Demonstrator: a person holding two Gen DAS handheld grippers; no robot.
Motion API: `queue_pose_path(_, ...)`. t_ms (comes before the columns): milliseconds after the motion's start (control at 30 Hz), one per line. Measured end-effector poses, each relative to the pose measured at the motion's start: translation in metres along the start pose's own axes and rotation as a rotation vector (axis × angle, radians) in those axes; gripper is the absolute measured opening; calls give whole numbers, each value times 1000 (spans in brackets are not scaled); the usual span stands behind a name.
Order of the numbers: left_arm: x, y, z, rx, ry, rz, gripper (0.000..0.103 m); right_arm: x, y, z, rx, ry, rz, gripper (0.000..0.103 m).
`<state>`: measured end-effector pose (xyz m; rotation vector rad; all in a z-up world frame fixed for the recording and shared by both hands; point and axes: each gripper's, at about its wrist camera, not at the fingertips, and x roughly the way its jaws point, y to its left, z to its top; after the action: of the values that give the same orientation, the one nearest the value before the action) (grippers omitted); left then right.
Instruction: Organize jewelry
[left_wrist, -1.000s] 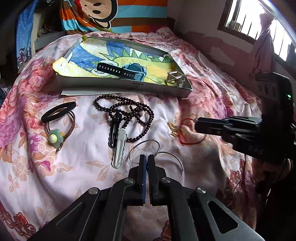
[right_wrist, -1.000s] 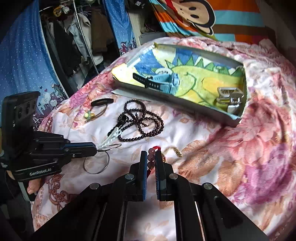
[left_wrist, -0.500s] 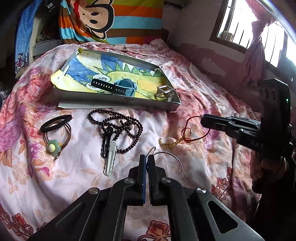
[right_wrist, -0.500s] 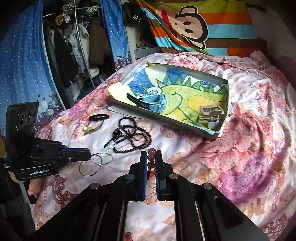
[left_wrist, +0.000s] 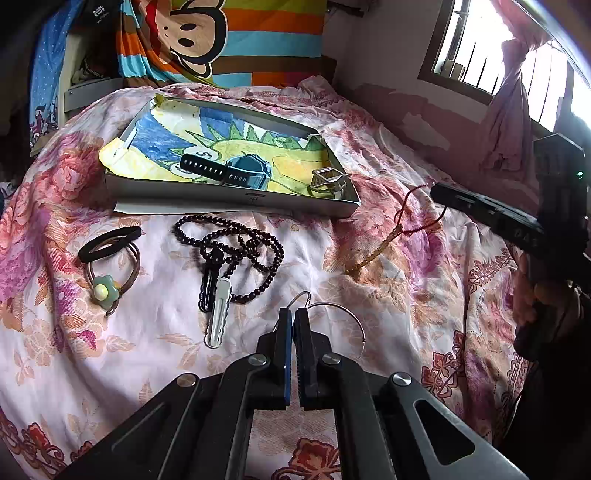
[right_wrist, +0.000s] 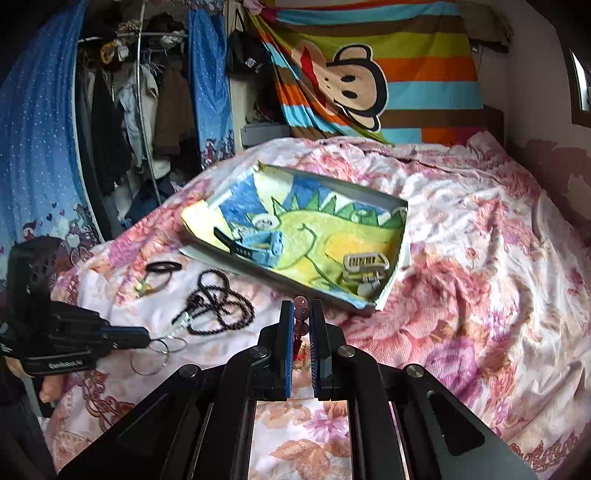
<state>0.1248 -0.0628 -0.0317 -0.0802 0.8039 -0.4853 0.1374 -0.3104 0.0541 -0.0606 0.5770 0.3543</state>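
Observation:
My left gripper (left_wrist: 293, 312) is shut on thin silver hoop rings (left_wrist: 349, 321) low over the floral bedspread; the right wrist view shows those hoops (right_wrist: 155, 356) hanging from its tips (right_wrist: 146, 338). My right gripper (right_wrist: 301, 304) is shut on a red string bracelet (right_wrist: 302, 314) with reddish beads between the pads. From the left wrist view the right gripper (left_wrist: 437, 191) holds it in the air, and the bracelet's gold braid (left_wrist: 373, 254) trails down to the bed. A shallow tray (left_wrist: 236, 195) with a dinosaur picture holds a dark watch (left_wrist: 229, 171) and a silver clasp (left_wrist: 327, 179).
On the bed in front of the tray lie a dark bead necklace (left_wrist: 236, 247), two hair clips (left_wrist: 218, 306), a black hair tie (left_wrist: 110, 240) and a brown tie with a green flower (left_wrist: 105, 290). A clothes rack (right_wrist: 122, 110) stands beyond the bed's left side.
My right gripper has risen, lifting the red bracelet off the bed until only its gold end trails. The left gripper stays shut on the hoops, which have lifted slightly.

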Motion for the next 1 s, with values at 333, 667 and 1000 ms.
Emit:
queue_pose_path(333, 6, 0, -2, 1, 36, 1, 2, 28, 23, -26, 18, 146, 141, 7)
queue_pose_path(667, 28, 6, -10, -14, 177, 11, 3, 65, 5, -79, 192, 362, 181, 8)
queue_pose_path(1000, 30, 12, -10, -52, 205, -6, 29, 67, 8, -77, 159, 378, 162, 9)
